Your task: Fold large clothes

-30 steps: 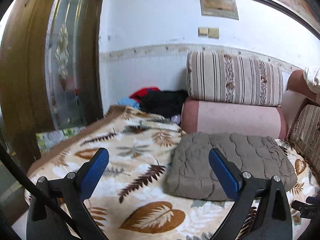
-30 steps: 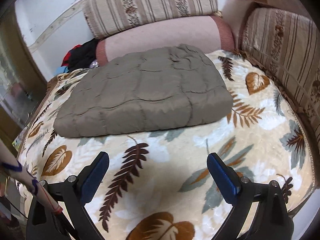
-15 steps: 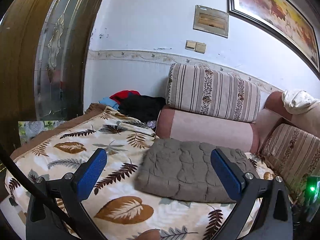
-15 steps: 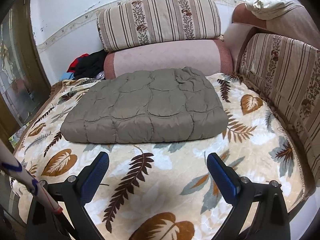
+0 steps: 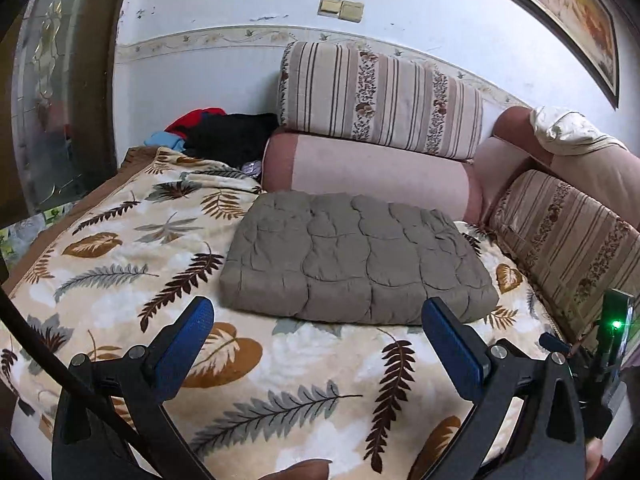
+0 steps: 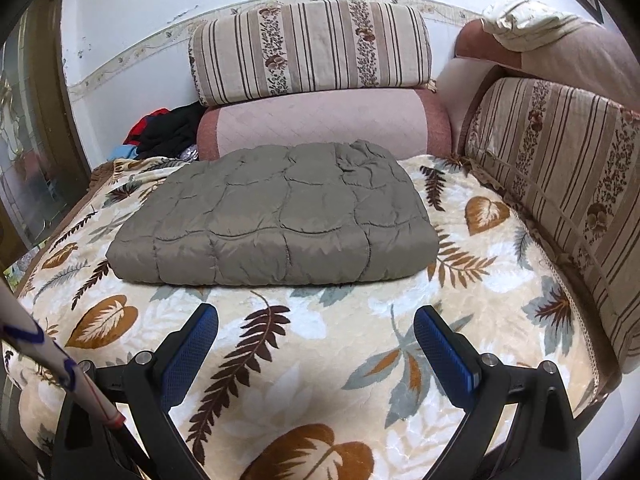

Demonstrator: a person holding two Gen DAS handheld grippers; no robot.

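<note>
A grey-brown quilted garment (image 5: 352,256) (image 6: 276,216) lies folded into a thick rectangle on the leaf-patterned blanket (image 5: 132,248) (image 6: 472,288), close to the pink bolster. My left gripper (image 5: 316,320) stands open, held back from the folded garment's near edge with nothing between its blue pads. In the right wrist view, my right gripper (image 6: 316,320) is also open and empty, hovering over the blanket short of the garment's front edge.
A pink bolster (image 5: 372,176) and a striped cushion (image 5: 380,96) lie behind the garment. Another striped cushion (image 6: 560,184) lines the right side. Dark and red clothes (image 5: 228,132) are piled in the back left corner. A glazed wooden door (image 5: 48,88) stands at left.
Both grippers have pulled back and risen from the folded garment, so it looks smaller and farther. Both stay open and empty. The garment has not moved.
</note>
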